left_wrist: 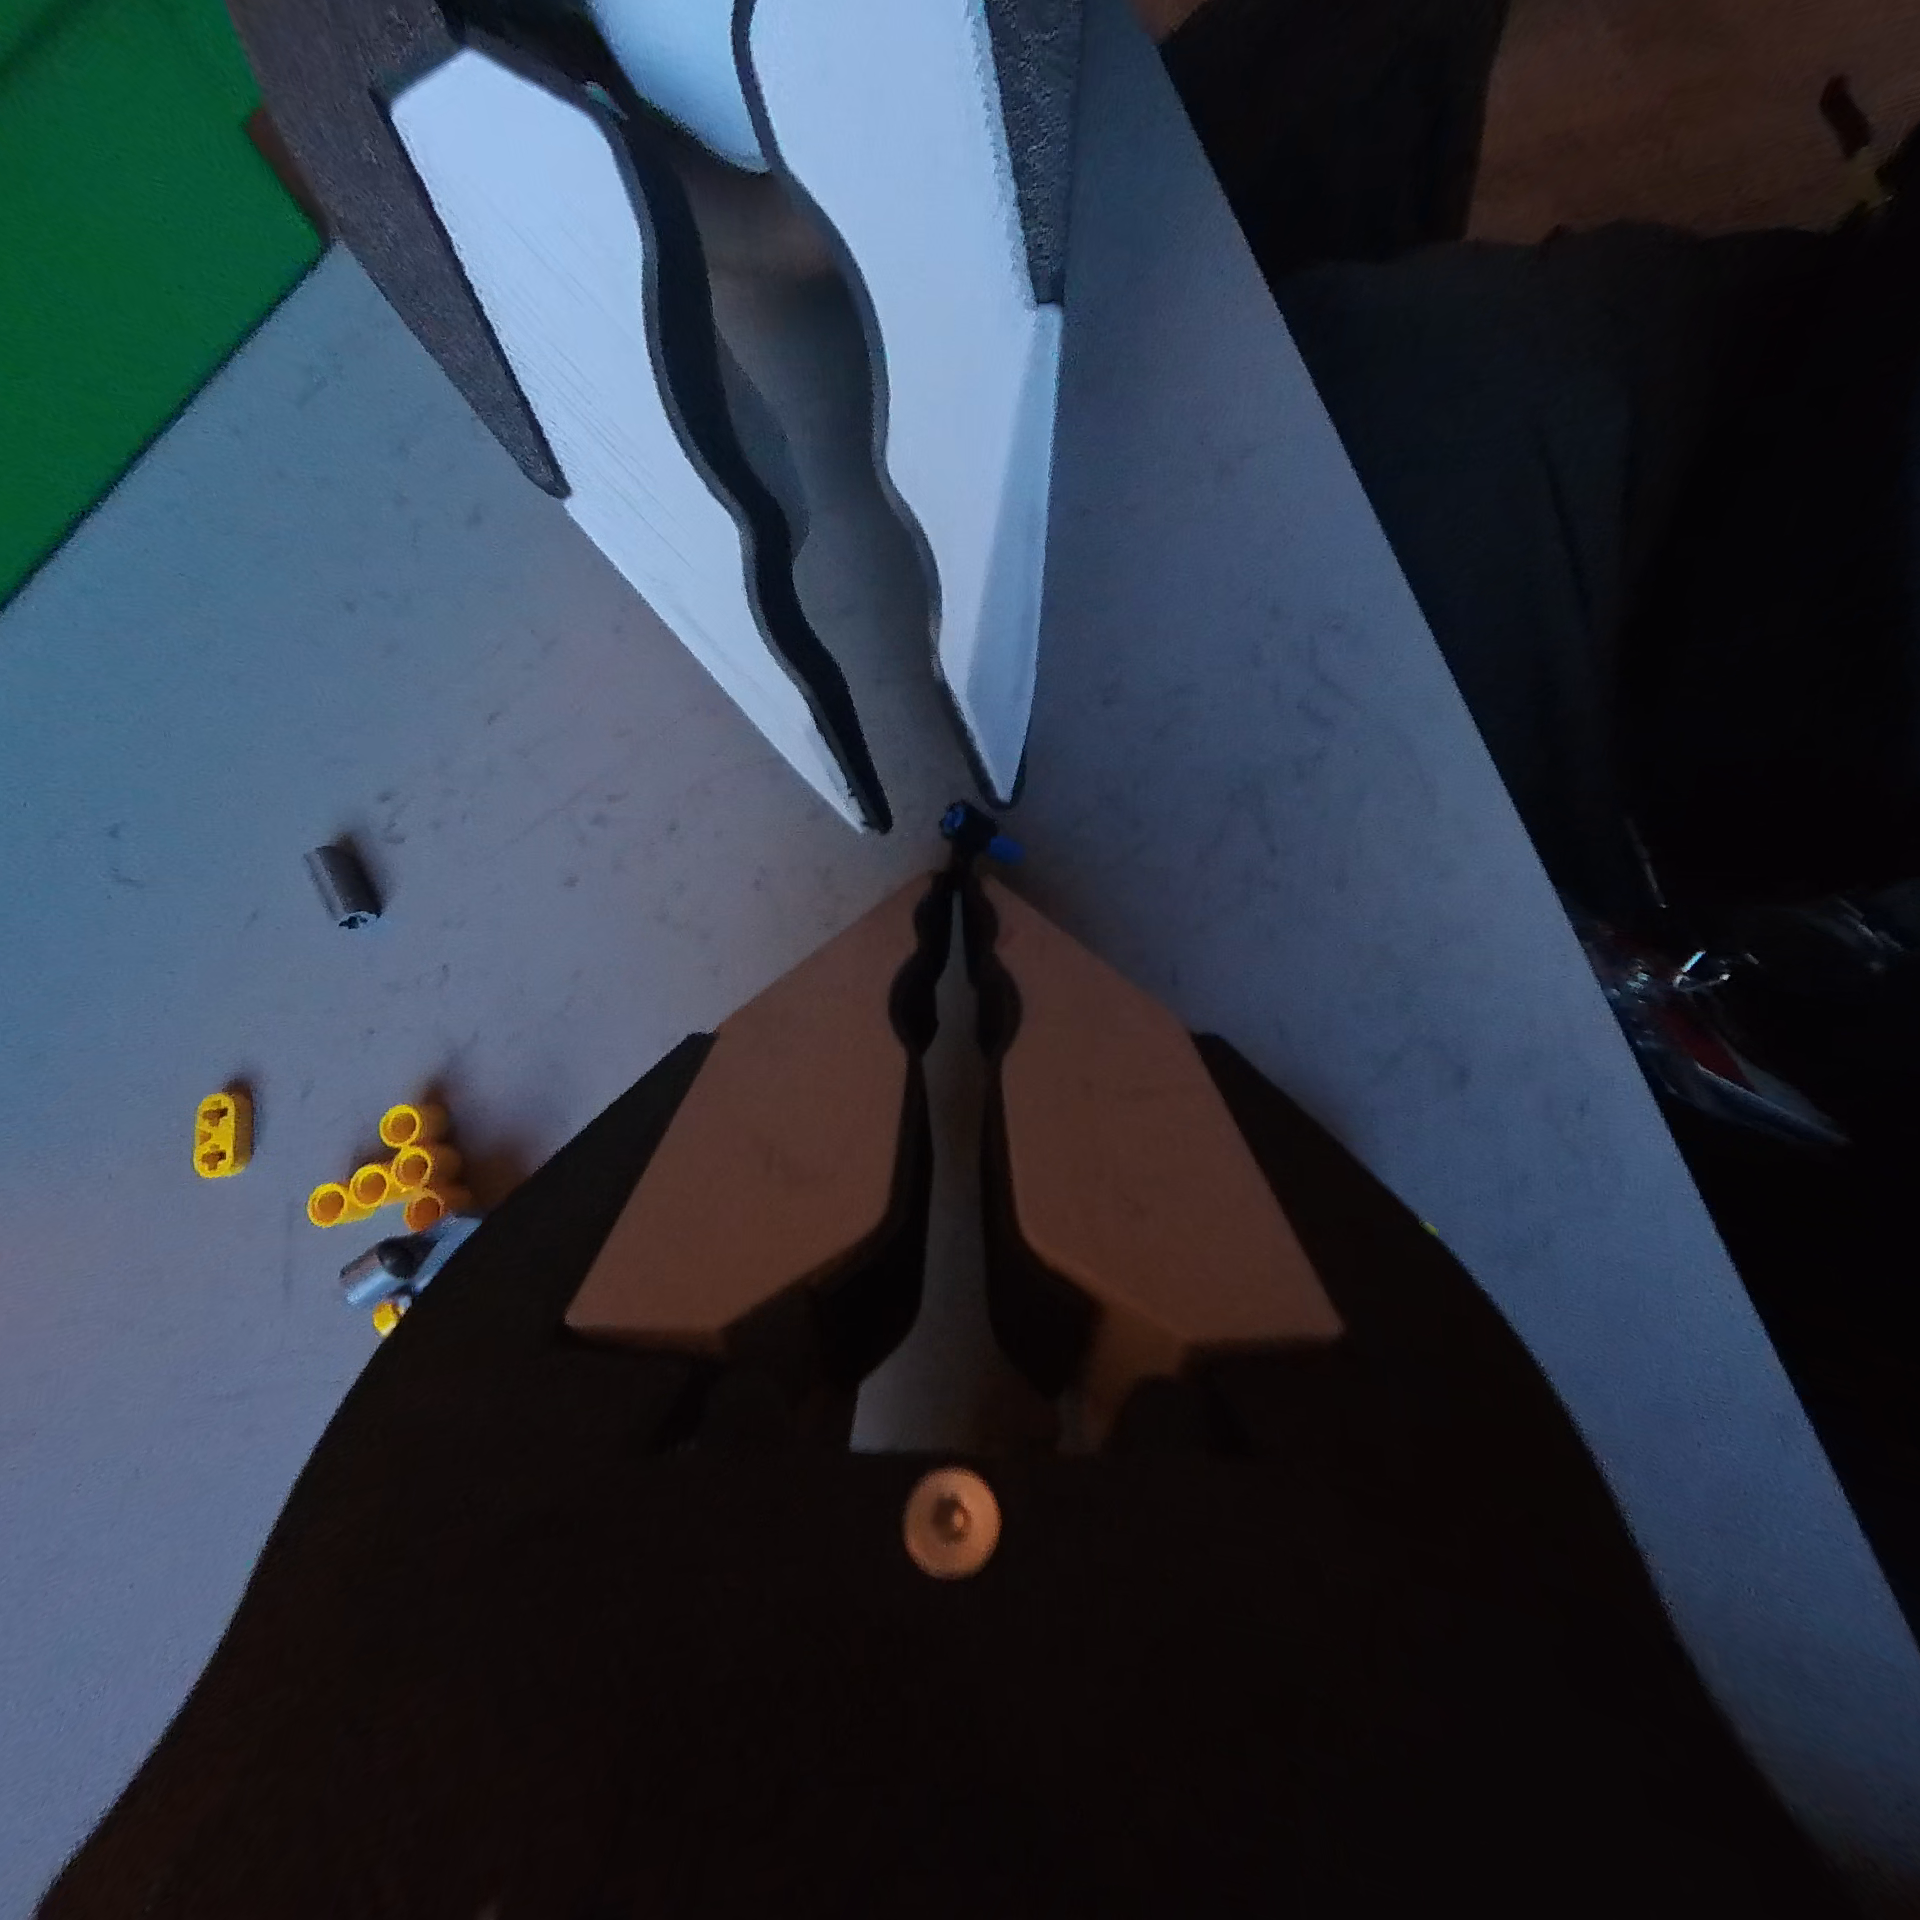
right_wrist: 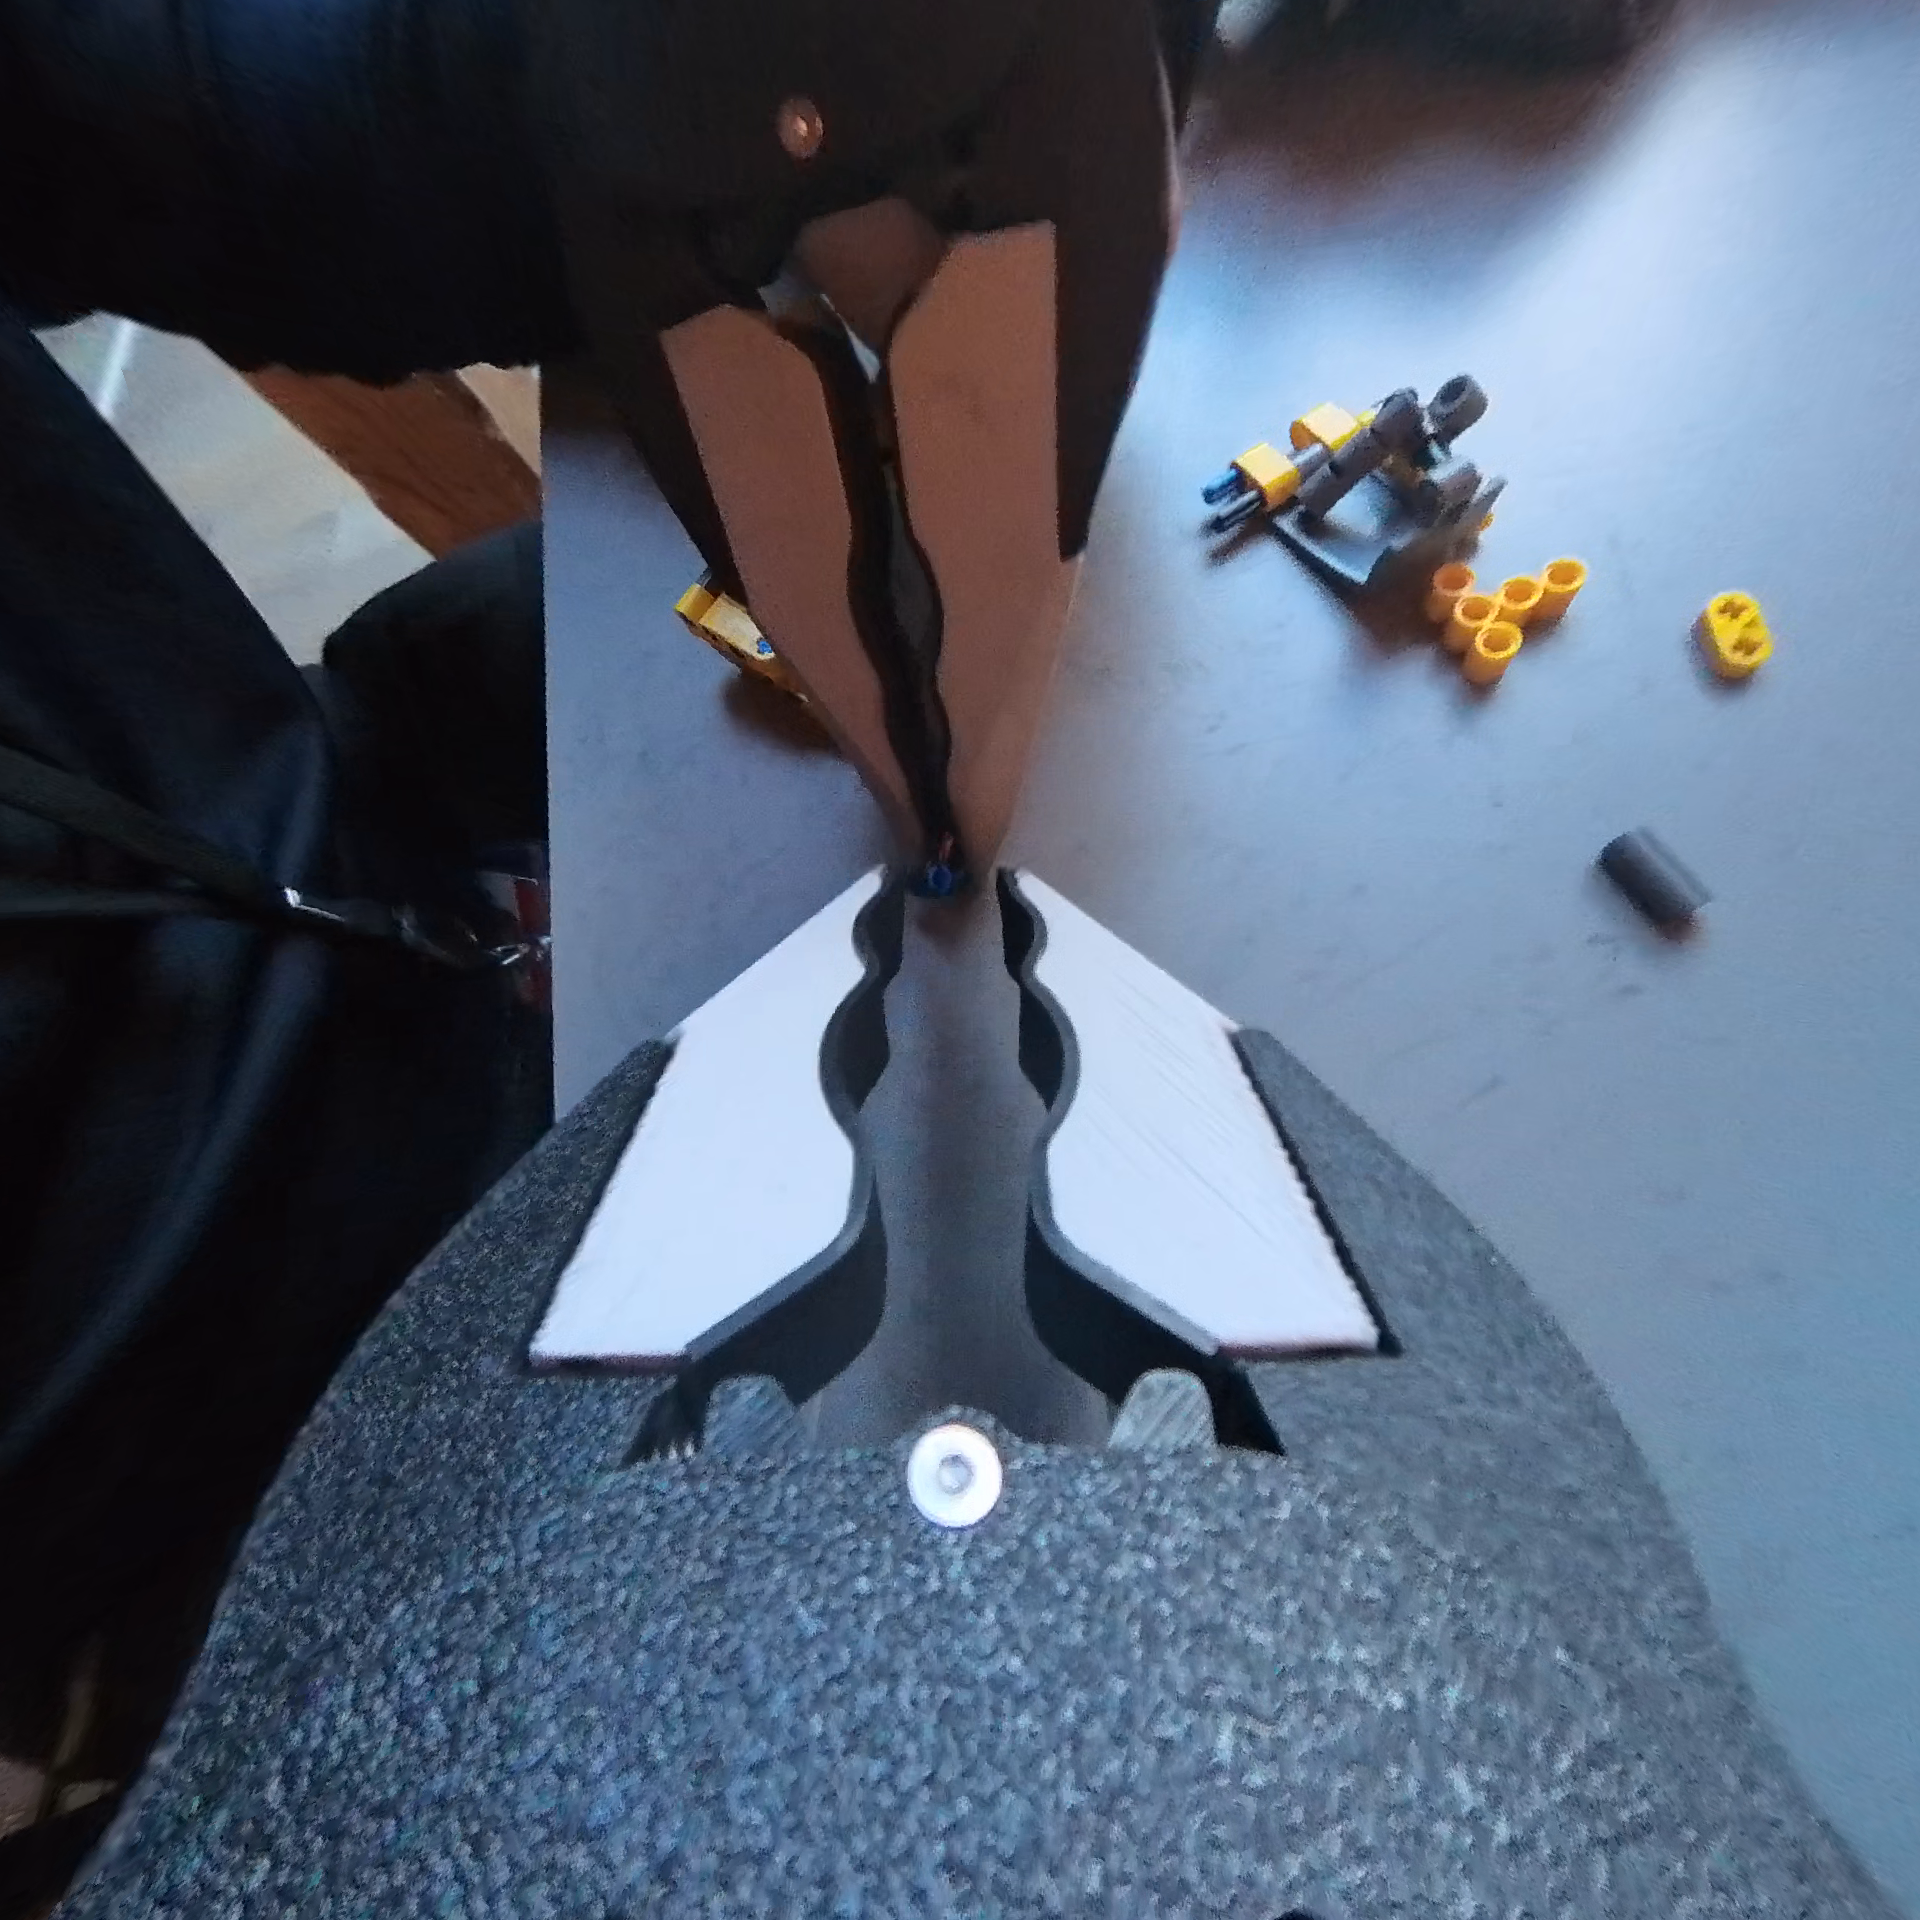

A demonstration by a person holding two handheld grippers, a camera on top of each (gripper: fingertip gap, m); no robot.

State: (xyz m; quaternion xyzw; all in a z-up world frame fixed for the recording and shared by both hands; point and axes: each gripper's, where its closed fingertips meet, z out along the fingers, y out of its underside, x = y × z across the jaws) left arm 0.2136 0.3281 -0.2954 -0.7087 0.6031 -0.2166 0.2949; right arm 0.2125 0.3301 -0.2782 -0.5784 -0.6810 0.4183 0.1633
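Note:
My left gripper [left_wrist: 961,878], with tan fingers, is shut on a small blue pin [left_wrist: 971,828] just above the grey table [left_wrist: 1247,675]. My right gripper [right_wrist: 945,881], with white fingers, is open. Its tips stand on either side of the blue pin [right_wrist: 935,881], close to it but apart. In the left wrist view the right gripper [left_wrist: 938,812] reaches in from the top. In the right wrist view the left gripper [right_wrist: 940,844] reaches in from the top. Both grippers meet tip to tip near the table's edge.
On the table lie a grey sleeve [right_wrist: 1652,883], a small yellow connector [right_wrist: 1735,621], a cluster of yellow tubes [right_wrist: 1507,613] and a grey and yellow assembly [right_wrist: 1371,478]. A yellow piece [right_wrist: 722,623] lies behind the left fingers. A green board [left_wrist: 104,260] lies far left. A dark bag [right_wrist: 208,883] hangs beyond the table's edge. My left and right fingertips are right by each other.

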